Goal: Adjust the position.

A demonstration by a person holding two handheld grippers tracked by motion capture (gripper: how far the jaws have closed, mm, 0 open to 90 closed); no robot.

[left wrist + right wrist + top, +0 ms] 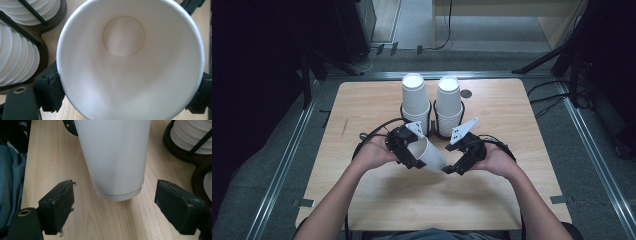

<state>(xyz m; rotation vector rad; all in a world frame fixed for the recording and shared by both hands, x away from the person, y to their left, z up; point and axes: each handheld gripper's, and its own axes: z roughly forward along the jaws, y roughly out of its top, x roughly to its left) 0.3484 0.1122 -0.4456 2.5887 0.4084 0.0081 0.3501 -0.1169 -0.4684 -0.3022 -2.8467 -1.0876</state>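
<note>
My left gripper [414, 150] is shut on a white paper cup [430, 153], held tilted above the wooden table [362, 110] with its base pointing right. In the left gripper view I look straight into the cup [130, 62], and the black pads [53, 92] press its rim from both sides. My right gripper [452, 159] faces the cup's base. In the right gripper view its jaws stand wide apart on either side of the cup [115, 157], and neither pad [58, 202] touches it.
Two tall stacks of upside-down white cups [415, 100] [448, 100] stand in a black wire holder [435, 131] at the back centre, just behind both grippers. A small dark disc [466, 93] lies right of them. Bare wood stretches to both sides and in front.
</note>
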